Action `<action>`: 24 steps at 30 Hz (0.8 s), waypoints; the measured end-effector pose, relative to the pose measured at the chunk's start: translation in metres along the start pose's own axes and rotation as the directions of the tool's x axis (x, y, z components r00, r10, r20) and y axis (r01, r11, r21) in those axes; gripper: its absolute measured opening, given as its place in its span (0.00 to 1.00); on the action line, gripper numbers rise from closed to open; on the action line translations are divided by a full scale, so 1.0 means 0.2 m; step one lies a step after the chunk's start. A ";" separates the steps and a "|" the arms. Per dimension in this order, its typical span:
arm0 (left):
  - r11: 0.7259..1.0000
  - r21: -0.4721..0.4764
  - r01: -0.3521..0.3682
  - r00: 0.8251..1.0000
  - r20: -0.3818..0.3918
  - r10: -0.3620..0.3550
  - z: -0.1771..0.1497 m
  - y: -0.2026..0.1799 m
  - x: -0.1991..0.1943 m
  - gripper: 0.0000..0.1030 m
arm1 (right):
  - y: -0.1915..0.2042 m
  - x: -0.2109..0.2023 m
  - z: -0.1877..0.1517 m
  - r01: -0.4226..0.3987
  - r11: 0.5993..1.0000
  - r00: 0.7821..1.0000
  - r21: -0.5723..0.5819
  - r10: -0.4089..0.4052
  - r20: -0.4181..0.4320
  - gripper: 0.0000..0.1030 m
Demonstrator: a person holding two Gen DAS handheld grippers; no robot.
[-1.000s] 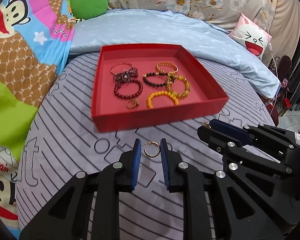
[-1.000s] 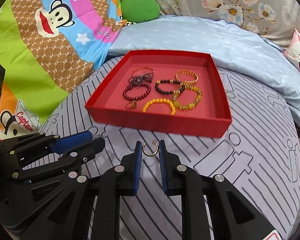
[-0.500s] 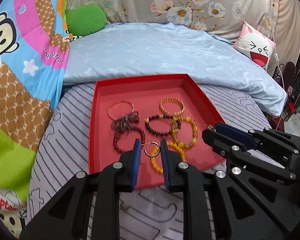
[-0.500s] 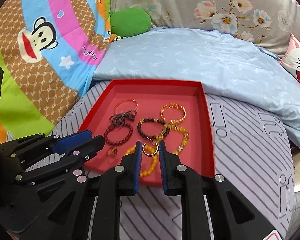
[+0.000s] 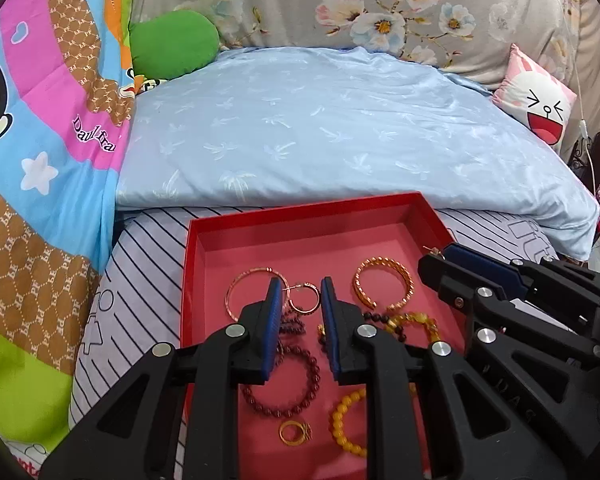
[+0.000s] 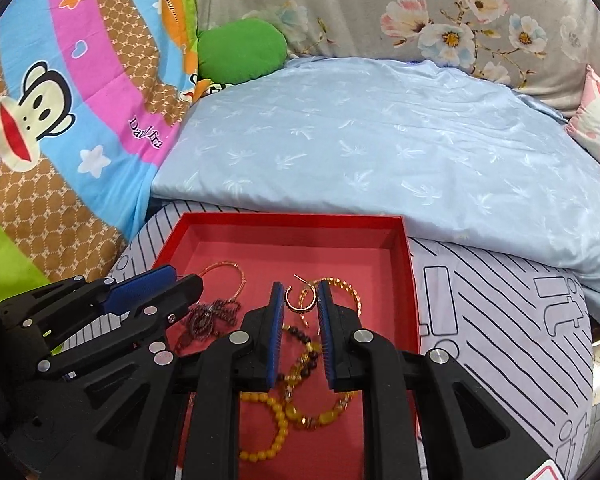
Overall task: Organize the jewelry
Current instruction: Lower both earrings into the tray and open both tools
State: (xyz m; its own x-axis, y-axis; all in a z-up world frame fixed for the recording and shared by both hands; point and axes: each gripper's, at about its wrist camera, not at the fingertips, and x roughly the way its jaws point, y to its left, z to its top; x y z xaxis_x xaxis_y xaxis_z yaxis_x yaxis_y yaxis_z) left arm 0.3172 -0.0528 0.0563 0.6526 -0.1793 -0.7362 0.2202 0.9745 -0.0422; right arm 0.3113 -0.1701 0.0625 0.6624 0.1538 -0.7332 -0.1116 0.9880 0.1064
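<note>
My left tongs [image 5: 300, 294] pinch one gold hoop earring [image 5: 303, 298], my right tongs [image 6: 299, 298] pinch its twin [image 6: 300, 300], and I hold both over the red tray [image 5: 300, 212] on the bed, toward its far edge. Bracelets and a ring [image 5: 296, 432] already lie inside. I judge only setting these two hoops down remains.

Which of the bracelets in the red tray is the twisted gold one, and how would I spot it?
Start at the red tray on the striped bedsheet. Look at the jewelry nearest the tray's far right corner: the gold bangle lies there. Unlike the beaded bracelets nearer the camera, it is a rigid, rope-textured band with a gap, and thicker than the thin smooth hoop to its left.
</note>
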 end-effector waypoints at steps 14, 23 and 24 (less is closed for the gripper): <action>1.000 -0.019 -0.022 0.998 -0.056 0.021 0.05 0.05 0.22 0.19 | -0.06 0.26 0.04 0.001 0.999 0.998 0.034 0.002 -0.068 0.16; 0.999 -0.030 -0.036 0.997 -0.076 0.034 0.03 0.07 0.29 0.19 | -0.05 0.30 0.04 0.021 1.000 0.997 0.016 -0.020 -0.075 0.16; 0.999 -0.035 -0.036 0.996 -0.078 0.034 0.03 0.07 0.29 0.19 | -0.04 0.30 0.03 0.025 1.000 0.997 0.010 -0.024 -0.072 0.17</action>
State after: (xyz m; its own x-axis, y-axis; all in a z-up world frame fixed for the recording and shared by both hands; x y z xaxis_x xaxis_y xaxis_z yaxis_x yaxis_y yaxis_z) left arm 0.3621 -0.0504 0.0166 0.6007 -0.1354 -0.7879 0.1708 0.9845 -0.0390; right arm 0.3566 -0.1694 0.0220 0.6100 0.1284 -0.7819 -0.0874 0.9917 0.0946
